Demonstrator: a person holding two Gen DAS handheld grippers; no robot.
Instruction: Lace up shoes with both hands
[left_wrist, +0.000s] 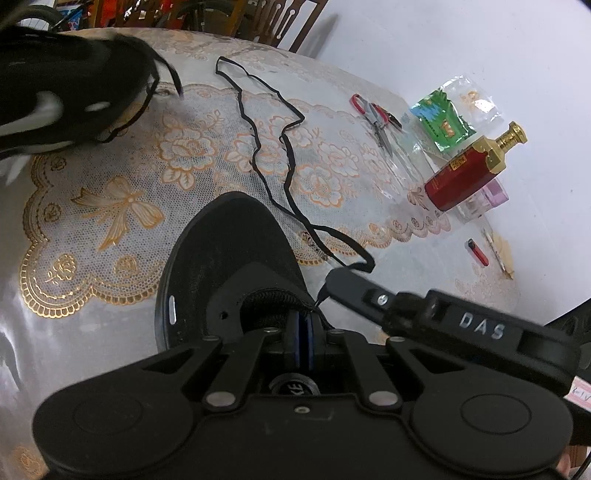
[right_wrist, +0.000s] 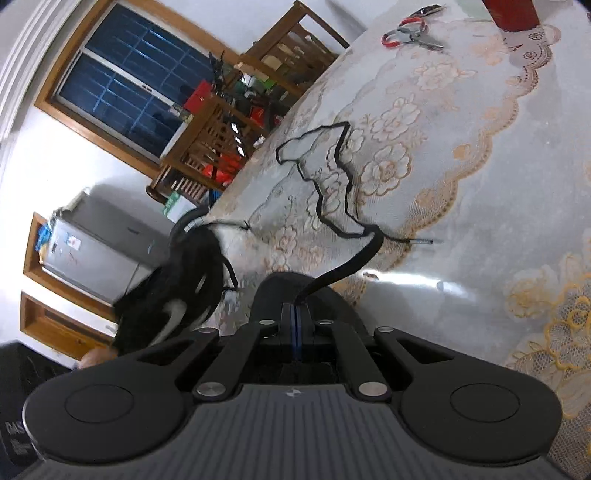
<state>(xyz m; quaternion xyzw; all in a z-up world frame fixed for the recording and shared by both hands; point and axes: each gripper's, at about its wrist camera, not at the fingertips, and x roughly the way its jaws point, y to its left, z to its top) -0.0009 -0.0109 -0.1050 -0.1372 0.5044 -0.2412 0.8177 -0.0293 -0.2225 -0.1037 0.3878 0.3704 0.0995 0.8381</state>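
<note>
A black shoe (left_wrist: 229, 251) lies on the lace tablecloth, toe pointing away from me. My left gripper (left_wrist: 304, 325) is shut, its blue pads pinching the knit tongue edge at the shoe's opening. A long black lace (left_wrist: 284, 147) snakes across the cloth to the shoe. My right gripper (right_wrist: 295, 314) is shut on the lace (right_wrist: 347, 266) close to its end, just above the shoe (right_wrist: 280, 288). In the left wrist view the right gripper (left_wrist: 334, 280) comes in from the right beside the opening, a thin lace tip hanging from it. A second black shoe (left_wrist: 55, 92) lies at the far left, blurred.
Red-handled scissors (left_wrist: 376, 118), a green packet (left_wrist: 439, 122), a red bottle with a gold cap (left_wrist: 469, 173) and a red lighter (left_wrist: 478, 251) lie to the right. The round table's edge (left_wrist: 535, 314) curves behind them. Wooden chairs (right_wrist: 221, 147) stand beyond the table.
</note>
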